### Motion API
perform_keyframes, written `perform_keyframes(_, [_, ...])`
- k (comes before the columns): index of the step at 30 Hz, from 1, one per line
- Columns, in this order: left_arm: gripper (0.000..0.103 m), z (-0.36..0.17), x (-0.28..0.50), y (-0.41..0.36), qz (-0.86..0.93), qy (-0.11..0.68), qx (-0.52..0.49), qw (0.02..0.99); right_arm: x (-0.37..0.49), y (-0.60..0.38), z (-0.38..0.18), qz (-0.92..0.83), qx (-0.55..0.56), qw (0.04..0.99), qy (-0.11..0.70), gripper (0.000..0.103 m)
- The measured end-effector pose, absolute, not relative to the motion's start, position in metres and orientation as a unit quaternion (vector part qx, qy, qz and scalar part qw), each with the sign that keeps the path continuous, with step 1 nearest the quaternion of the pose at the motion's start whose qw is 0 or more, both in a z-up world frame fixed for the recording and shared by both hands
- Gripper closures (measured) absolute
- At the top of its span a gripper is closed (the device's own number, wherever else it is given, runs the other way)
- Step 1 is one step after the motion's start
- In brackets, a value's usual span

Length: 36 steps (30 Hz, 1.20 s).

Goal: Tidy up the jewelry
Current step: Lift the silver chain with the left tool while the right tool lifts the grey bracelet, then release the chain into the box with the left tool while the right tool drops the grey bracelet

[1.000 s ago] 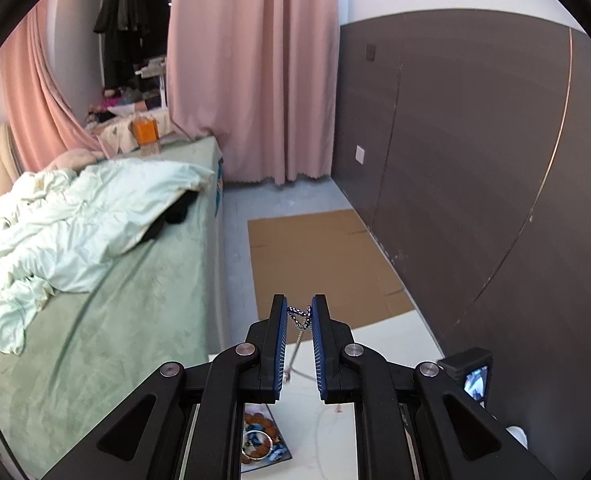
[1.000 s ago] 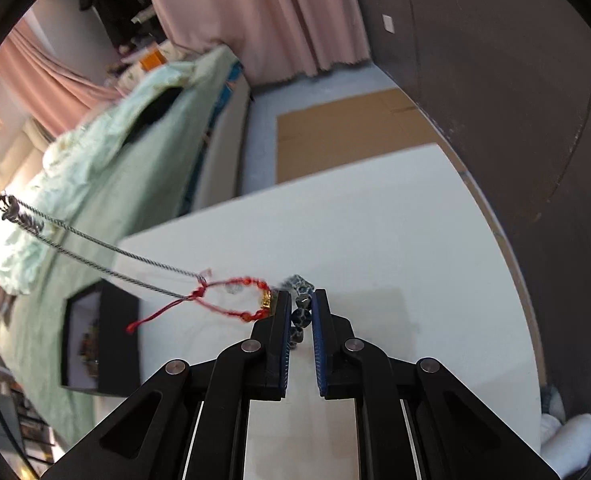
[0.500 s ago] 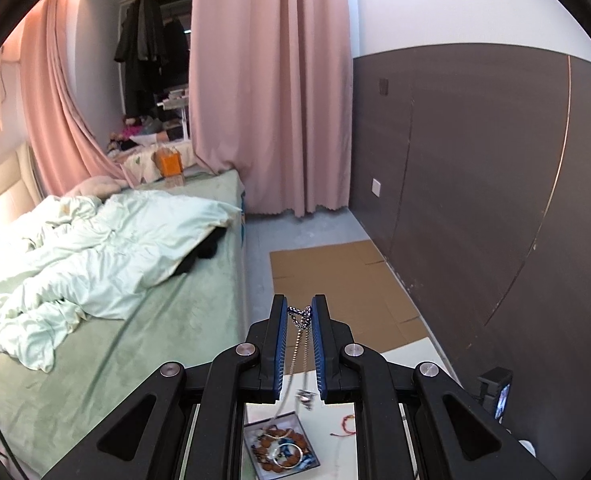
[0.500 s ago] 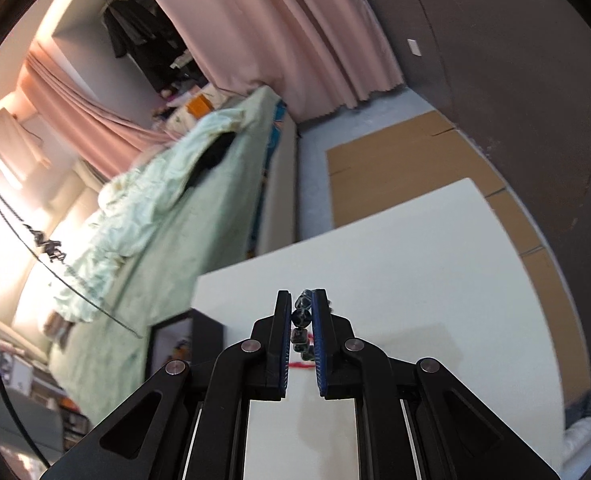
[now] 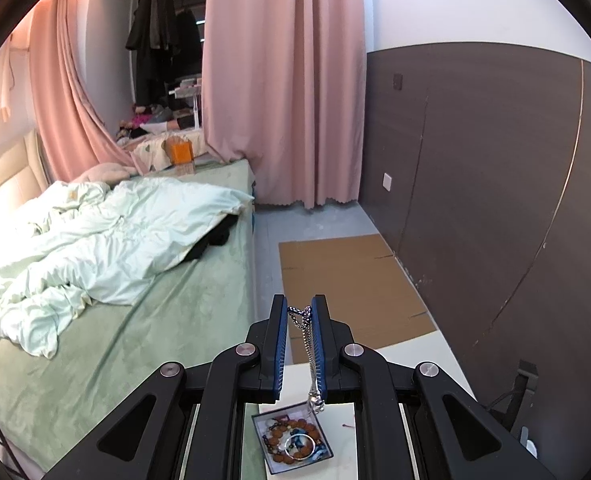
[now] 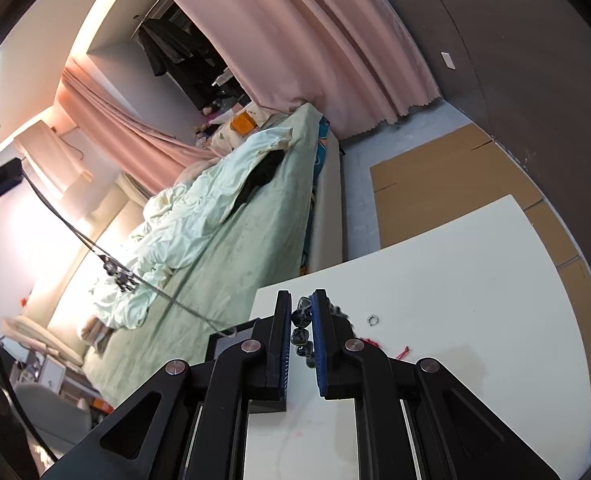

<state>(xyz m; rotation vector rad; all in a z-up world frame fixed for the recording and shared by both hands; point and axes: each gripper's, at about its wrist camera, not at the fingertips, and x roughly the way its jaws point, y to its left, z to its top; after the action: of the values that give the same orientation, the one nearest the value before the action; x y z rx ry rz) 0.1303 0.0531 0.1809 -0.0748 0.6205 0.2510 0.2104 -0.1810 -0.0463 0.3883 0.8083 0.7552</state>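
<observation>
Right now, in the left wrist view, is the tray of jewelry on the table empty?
No. The tray holds a brown bead bracelet and a silver ring, below the chain hanging from the left gripper.

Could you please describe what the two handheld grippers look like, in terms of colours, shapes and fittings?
Both match. The left gripper and the right gripper each have two straight black jaws lined inside with ribbed blue pads. Angular black linkage arms with triangular cut-outs drive them, pinned by round silver bolts. Pale rails run beneath the linkages. No hands or sleeves are visible.
</observation>
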Motion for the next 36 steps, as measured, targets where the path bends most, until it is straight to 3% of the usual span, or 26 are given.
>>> perform_keyframes(12, [0.09,0.113,0.136,0.082,0.112,0.341,-0.079,0.93,0.2,-0.166,-0.049,0.364,0.17,0.831,0.385,0.091])
perform_keyframes(32, [0.086,-0.035,0.124,0.119,0.067,0.377,-0.234,0.894,0.188,-0.117,-0.064,0.404,0.178,0.808,0.391,0.091])
perform_keyframes(34, [0.066,-0.043,0.119,0.123,0.07,0.375,-0.232,0.895,0.184,-0.11,-0.065,0.413,0.187,0.803,0.387,0.092])
perform_keyframes(35, [0.043,-0.047,0.117,0.126,0.08,0.38,-0.23,0.892,0.182,-0.106,-0.066,0.417,0.189,0.802,0.383,0.092])
perform_keyframes(36, [0.032,-0.049,0.115,0.129,0.092,0.384,-0.229,0.89,0.179,-0.101,-0.067,0.423,0.19,0.801,0.379,0.091])
